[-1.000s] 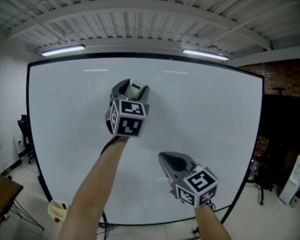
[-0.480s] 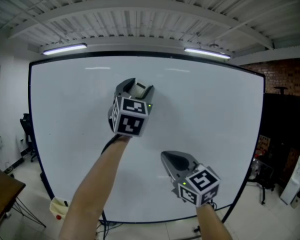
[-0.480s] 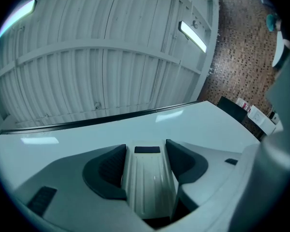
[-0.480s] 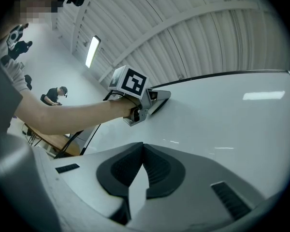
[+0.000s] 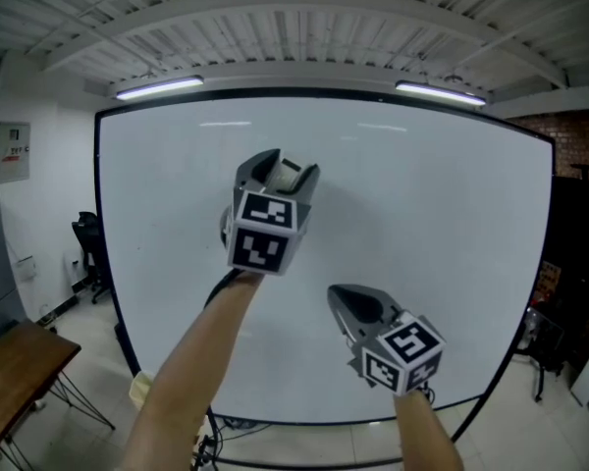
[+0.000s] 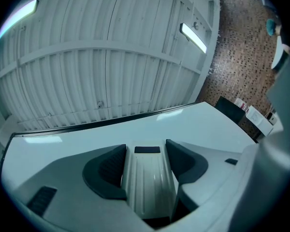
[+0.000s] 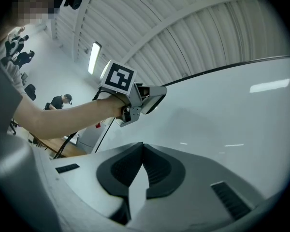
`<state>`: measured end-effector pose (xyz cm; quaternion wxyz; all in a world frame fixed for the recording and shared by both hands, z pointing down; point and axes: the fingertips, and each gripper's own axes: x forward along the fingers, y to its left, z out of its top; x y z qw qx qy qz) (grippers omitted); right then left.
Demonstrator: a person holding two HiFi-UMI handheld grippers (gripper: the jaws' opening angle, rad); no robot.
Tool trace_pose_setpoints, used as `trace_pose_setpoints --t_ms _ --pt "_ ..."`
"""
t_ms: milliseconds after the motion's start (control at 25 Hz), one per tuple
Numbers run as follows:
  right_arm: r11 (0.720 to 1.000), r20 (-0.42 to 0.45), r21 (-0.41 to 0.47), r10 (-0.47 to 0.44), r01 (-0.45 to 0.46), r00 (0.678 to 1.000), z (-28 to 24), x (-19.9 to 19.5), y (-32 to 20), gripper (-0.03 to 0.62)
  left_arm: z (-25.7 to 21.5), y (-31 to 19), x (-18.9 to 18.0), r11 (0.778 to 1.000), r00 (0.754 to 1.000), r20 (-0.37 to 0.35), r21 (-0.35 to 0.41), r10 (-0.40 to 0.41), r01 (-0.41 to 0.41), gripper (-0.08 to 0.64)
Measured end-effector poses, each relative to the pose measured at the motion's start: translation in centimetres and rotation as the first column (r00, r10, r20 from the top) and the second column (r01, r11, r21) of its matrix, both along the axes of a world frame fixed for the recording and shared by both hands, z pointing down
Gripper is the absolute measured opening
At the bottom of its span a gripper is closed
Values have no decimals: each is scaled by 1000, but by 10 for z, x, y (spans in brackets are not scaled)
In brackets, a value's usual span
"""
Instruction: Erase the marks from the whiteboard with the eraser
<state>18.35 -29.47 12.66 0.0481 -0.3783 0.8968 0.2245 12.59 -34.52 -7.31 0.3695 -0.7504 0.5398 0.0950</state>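
Note:
The whiteboard [image 5: 422, 214] fills the middle of the head view, and I see no marks on its white face. My left gripper [image 5: 280, 165] is raised in front of its upper middle, shut on the white ribbed eraser [image 5: 289, 176]. In the left gripper view the eraser [image 6: 150, 178] sits gripped between both dark pads [image 6: 108, 170], its end toward the board [image 6: 87, 144]. Whether it touches the board I cannot tell. My right gripper [image 5: 336, 294] hangs lower and to the right, shut with nothing in it. Its tips [image 7: 143, 146] meet, and the left gripper [image 7: 152, 98] shows beyond them.
A wooden table [image 5: 20, 356] stands at the lower left, with a black chair [image 5: 88, 243] behind it. A yellowish object [image 5: 139, 391] lies under the board near its stand. A brick wall [image 5: 579, 145] is on the right. People [image 7: 63, 100] are far off at the left.
The head view has swung left, so the board sits further right in the frame. Both grippers have drifted slightly leftward across the board. The eraser stays gripped.

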Motion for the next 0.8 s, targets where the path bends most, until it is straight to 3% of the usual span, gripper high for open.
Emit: trace_pose_setpoints --t_ms 200,440,800 --pt "998 31 -34 -49 50 998 6 -19 -2 -3 33 7 -43 999 999 -32 -46 -19 17 259" --pt "986 26 -79 -143 144 989 22 -75 -5 -5 87 7 -103 989 994 -59 -123 -90 82 259" --pt "937 26 -159 -310 310 950 68 -167 -7 -3 191 11 -200 946 970 -89 -257 -227 198 259"
